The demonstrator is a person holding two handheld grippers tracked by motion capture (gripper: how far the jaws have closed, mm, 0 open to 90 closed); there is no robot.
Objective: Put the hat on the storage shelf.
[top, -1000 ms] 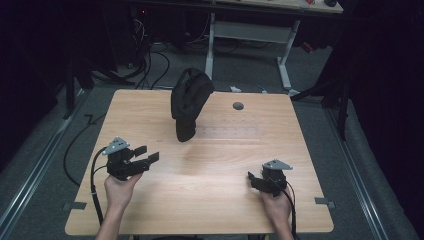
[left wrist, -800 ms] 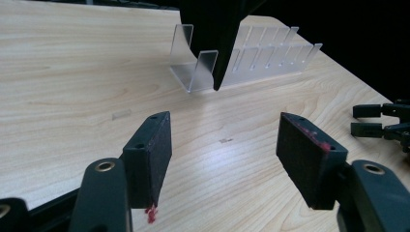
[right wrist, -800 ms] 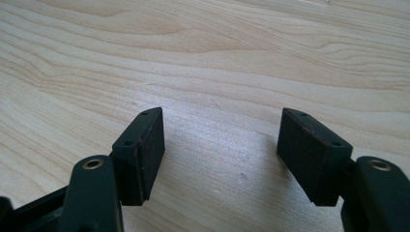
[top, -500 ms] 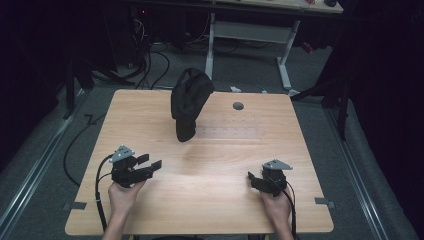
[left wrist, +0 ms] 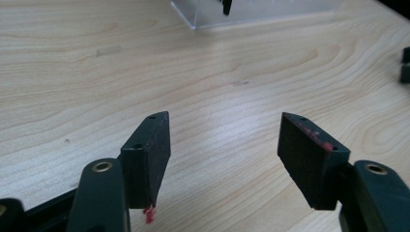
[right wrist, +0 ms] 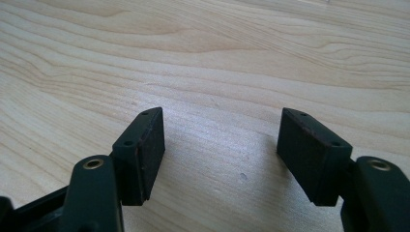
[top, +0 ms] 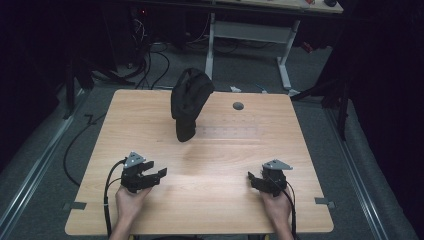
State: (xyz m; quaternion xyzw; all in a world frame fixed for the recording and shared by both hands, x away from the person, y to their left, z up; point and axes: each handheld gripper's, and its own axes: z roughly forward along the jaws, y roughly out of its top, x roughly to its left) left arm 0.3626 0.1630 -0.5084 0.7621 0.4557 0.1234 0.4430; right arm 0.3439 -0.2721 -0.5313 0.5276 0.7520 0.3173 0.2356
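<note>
The left gripper sits low over the near left part of the pale wooden table, held in the person's left hand. Its two black jaws stand wide apart with only bare wood between them. In the left gripper view, the left gripper has red smears on the edges of its pads.

The right gripper rests low over the near right part of the table, in the right hand, well apart from the left one. In the right gripper view, the right gripper also has its jaws spread wide, and nothing lies between them but wood grain.

Ahead of the left gripper, towards the far side of the table and well apart from both grippers, a black fabric cap hangs on a clear plastic stand. A small dark round hole cover lies to the right of the cap, far ahead of the right gripper.
</note>
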